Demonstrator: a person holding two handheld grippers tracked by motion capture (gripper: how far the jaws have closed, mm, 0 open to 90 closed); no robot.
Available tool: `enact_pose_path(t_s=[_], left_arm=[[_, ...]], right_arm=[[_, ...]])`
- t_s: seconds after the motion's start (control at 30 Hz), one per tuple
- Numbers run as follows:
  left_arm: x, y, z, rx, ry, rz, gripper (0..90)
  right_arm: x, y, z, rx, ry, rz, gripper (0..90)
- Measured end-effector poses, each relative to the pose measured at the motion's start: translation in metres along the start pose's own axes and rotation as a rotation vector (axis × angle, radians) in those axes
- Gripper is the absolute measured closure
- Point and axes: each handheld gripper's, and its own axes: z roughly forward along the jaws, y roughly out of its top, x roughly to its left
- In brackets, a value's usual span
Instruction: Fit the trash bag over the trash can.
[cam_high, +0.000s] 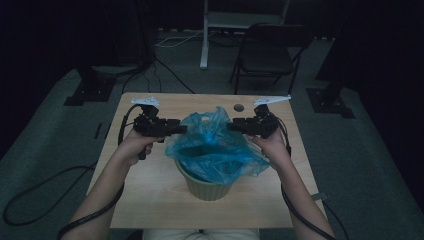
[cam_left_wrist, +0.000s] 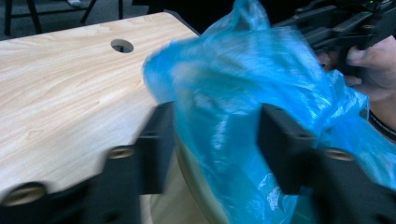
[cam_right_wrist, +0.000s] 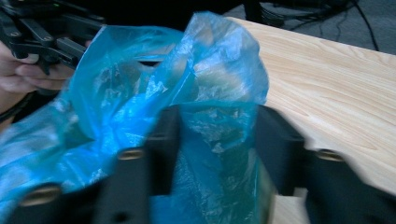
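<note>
A crumpled blue plastic bag (cam_high: 215, 145) lines a green ribbed pot (cam_high: 207, 189) at the middle of the wooden table (cam_high: 150, 190) and spills over the pot's rim. My left gripper (cam_high: 182, 128) reaches level into the bag's left side and my right gripper (cam_high: 231, 126) into its right side. In the left gripper view the bag (cam_left_wrist: 243, 84) fills the wide gap of my left gripper (cam_left_wrist: 217, 126). Bag film (cam_right_wrist: 140, 93) likewise bulges between the spread jaws of my right gripper (cam_right_wrist: 217, 126). Neither pair of jaws looks clamped on the film.
A round hole (cam_high: 239, 107) sits in the table behind the pot. A folding chair (cam_high: 267, 50) and a white stand (cam_high: 205, 35) are on the floor beyond the table. Cables trail from both grippers off the near edge.
</note>
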Motion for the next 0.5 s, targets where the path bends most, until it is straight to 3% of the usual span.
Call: enact_pose_path(t_s=[0.1,0.17,0.37,0.43,0.5], left_arm=[[0.001,-0.003,-0.003,-0.034,0.035,-0.005,84.2],[0.002,-0.005,-0.005,-0.04,0.044,-0.007,89.9],[0.002,-0.012,-0.011,-0.047,0.075,-0.006,90.0],[0.005,-0.017,-0.013,-0.031,0.12,-0.002,90.0],[0.009,-0.023,-0.012,-0.014,0.137,-0.011,90.0]], right_arm=[[0.0,-0.001,0.002,0.015,-0.035,-0.03,89.1],[0.001,-0.002,0.002,0.011,-0.055,-0.04,89.9],[0.0,-0.003,0.005,0.009,-0.082,-0.042,89.9],[-0.003,-0.003,0.007,0.014,-0.103,-0.038,89.9],[-0.008,-0.003,0.011,0.026,-0.106,-0.028,89.9]])
